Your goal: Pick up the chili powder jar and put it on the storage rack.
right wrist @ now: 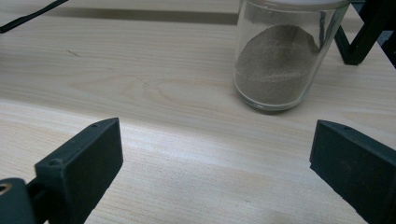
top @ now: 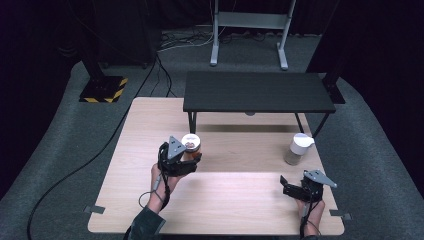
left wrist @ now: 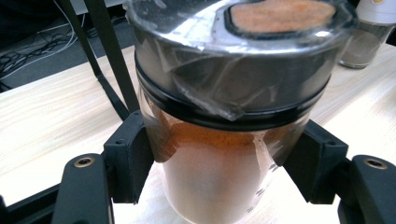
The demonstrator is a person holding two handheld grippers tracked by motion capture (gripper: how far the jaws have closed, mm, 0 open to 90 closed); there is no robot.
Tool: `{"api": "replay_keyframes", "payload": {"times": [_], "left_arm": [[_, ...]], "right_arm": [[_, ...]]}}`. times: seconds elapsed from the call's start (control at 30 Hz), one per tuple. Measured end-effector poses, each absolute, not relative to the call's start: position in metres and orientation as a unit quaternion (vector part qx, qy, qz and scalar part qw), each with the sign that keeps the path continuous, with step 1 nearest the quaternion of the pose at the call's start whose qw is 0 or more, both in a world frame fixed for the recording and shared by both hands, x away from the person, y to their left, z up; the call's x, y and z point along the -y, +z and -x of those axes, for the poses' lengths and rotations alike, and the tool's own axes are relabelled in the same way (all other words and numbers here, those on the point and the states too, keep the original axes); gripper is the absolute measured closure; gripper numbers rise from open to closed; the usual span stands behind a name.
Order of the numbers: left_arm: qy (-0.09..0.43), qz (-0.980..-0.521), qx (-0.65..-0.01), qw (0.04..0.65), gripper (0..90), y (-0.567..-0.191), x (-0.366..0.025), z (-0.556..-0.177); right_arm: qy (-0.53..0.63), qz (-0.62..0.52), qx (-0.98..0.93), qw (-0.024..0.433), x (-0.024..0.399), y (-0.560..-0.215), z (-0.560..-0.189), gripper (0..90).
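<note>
In the high view the person's forearms come in nearest the camera, a dark sleeve on the left one. The left gripper, black with a grey three-cornered plate on top, is clamped on a jar of orange-brown powder, left of the middle of the pale wood table. The right gripper sits low near the table's right edge, jaws apart, with a second jar just beyond it. A low black shelf on thin legs spans the table's far half, and a yellow-and-black striped base stands on the grey carpet.

In the left gripper view the two black pads press the jar from both sides below its lid. The glass is clear and round, the powder rusty orange; the lid is dark with a glossy top, wrapped in crinkled clear film. No writing can be read.

In the right gripper view the blocky matt jaws stand wide with bare wood grain between them. Ahead stands the second jar, clear tapered glass, holding a heap of grey-brown powder under a white lid
</note>
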State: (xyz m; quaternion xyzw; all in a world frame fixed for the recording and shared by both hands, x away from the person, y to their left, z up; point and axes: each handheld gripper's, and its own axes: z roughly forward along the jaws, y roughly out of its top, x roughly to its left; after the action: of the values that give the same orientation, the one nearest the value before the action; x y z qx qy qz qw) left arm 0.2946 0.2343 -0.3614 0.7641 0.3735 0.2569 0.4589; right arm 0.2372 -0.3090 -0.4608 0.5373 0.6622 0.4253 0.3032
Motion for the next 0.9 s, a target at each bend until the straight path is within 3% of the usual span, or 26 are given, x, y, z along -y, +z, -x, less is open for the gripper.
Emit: {"api": "replay_keyframes", "payload": {"times": [0.9], "left_arm": [[0.252, -0.769, -0.363, 0.462, 30.9, -0.342, -0.233, -0.316]], "right_arm": [[0.426, -0.537, -0.662, 0.303, 0.309, -0.461, -0.237, 1.2]]}}
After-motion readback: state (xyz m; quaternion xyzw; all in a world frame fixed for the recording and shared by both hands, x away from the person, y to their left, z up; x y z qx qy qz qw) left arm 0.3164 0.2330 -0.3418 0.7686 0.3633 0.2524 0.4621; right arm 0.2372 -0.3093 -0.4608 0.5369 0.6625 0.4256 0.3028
